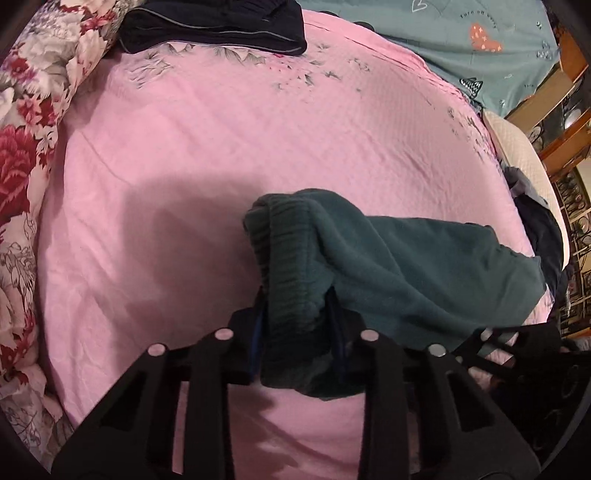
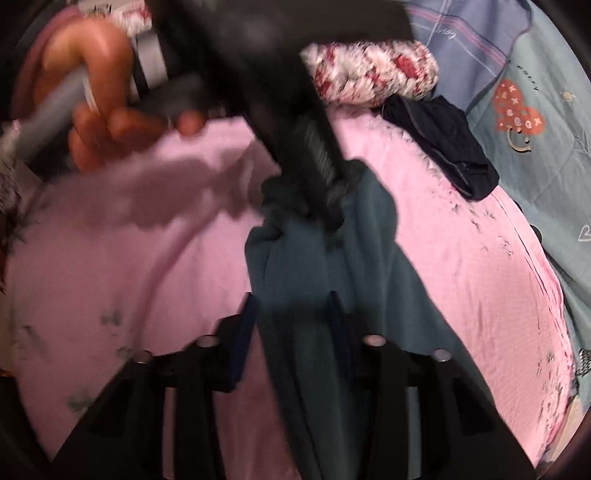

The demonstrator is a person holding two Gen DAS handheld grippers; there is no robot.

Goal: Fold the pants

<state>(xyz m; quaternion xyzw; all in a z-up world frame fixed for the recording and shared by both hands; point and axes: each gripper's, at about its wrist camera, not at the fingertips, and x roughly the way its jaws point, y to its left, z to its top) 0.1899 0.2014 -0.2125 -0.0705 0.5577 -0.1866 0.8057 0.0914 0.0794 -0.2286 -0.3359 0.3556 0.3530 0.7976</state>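
Gripping the ribbed waistband, the left gripper (image 1: 297, 306) has its jaws closed onto the teal fleece pants (image 1: 406, 266); the bunched band fills the gap between the two fingers in the left wrist view. From that grasp the cloth runs off toward 3 o'clock, lifted above the pink bedsheet (image 1: 221, 147), which carries a shadow at 9 o'clock of the waistband.

Right wrist view, motion-blurred: right gripper (image 2: 293, 314) likewise clamped on the pants (image 2: 325, 266), a long fold of fabric passing between its fingers and running toward 12 o'clock. At that far end the left gripper (image 2: 328, 192) appears as a dark body with a ribbed finger pressed into the cloth. The person's left hand (image 2: 107, 110) wraps that tool's handle at 10 o'clock.

Pants hang stretched between the two grippers over the bed, roughly mid-sheet.

Surroundings: dark navy garment (image 1: 214, 26) lying at 12 o'clock on the sheet edge; red-and-white floral quilt (image 1: 29, 129) along 9 o'clock; light teal blanket (image 1: 461, 40) with an orange heart print at 1 o'clock. The same navy garment (image 2: 443, 140) lies at 2 o'clock in the right view, beside a rolled floral quilt (image 2: 373, 72).
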